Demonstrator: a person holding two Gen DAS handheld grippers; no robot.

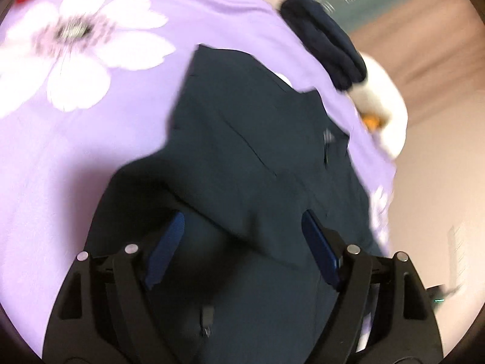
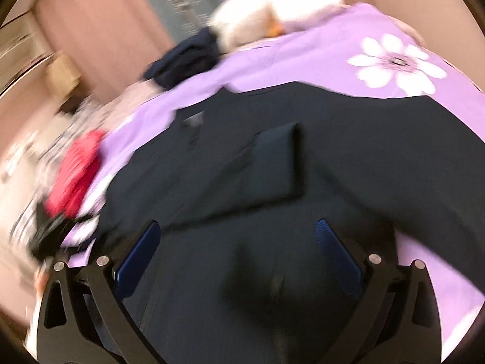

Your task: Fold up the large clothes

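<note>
A large dark navy garment (image 1: 242,121) lies spread on a purple bedsheet printed with white flowers (image 1: 75,157). In the right wrist view one sleeve (image 2: 272,157) is folded across the garment's body (image 2: 379,151). My left gripper (image 1: 242,214) hovers just over the near part of the cloth. Its blue pads (image 1: 168,245) stand wide apart and nothing is pinched between them. My right gripper (image 2: 238,224) is likewise open above the garment, with dark fabric below the gap. Both views are blurred.
A folded pile of dark clothes (image 1: 324,45) (image 2: 182,60) sits at the bed's far edge beside a white plush toy (image 1: 382,103) (image 2: 272,12). A red cloth (image 2: 75,173) lies at the left edge of the sheet (image 2: 303,60). Beyond the bed are pinkish walls and floor.
</note>
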